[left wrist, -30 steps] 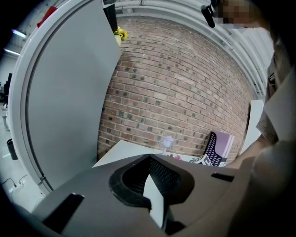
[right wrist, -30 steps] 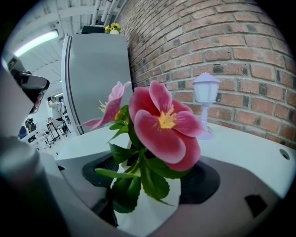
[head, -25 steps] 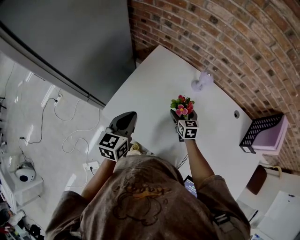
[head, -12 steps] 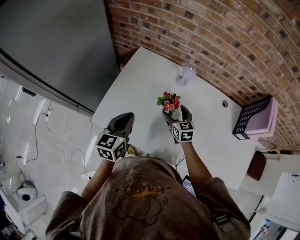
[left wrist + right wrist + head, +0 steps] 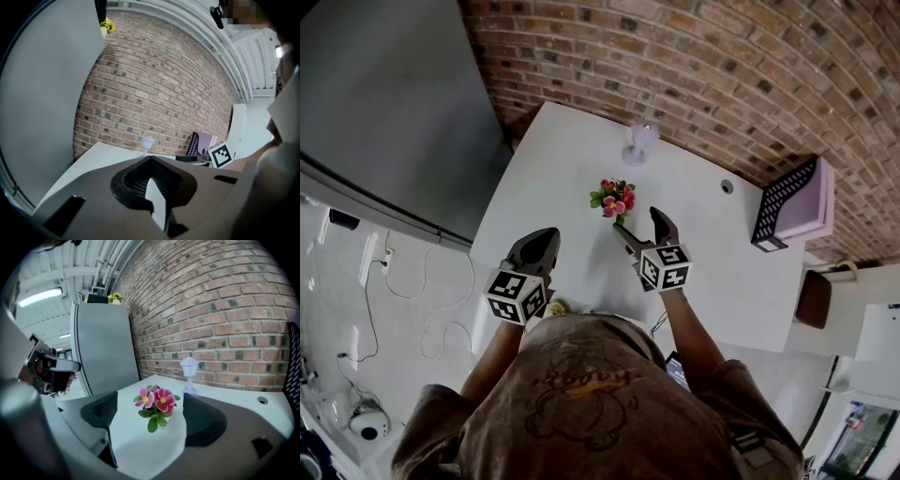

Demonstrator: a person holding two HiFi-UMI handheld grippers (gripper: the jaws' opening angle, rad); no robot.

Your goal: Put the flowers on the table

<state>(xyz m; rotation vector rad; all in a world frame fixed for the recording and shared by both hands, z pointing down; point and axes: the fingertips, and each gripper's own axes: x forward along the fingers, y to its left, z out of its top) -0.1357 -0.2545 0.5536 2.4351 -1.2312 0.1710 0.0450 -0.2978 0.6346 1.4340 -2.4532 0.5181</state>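
Flowers (image 5: 614, 199) upright on table (image 5: 572, 159), just ahead of our right gripper (image 5: 642, 228), jaws spread, nothing pinched; left gripper (image 5: 544, 238) pressed together, farther off; we judge straight-back withdrawal clears petals

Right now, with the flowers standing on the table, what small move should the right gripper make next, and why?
Probably draw the right gripper straight back with its jaws apart: the flowers stand on the table ahead of the open jaws, touching neither, so the placing looks done.
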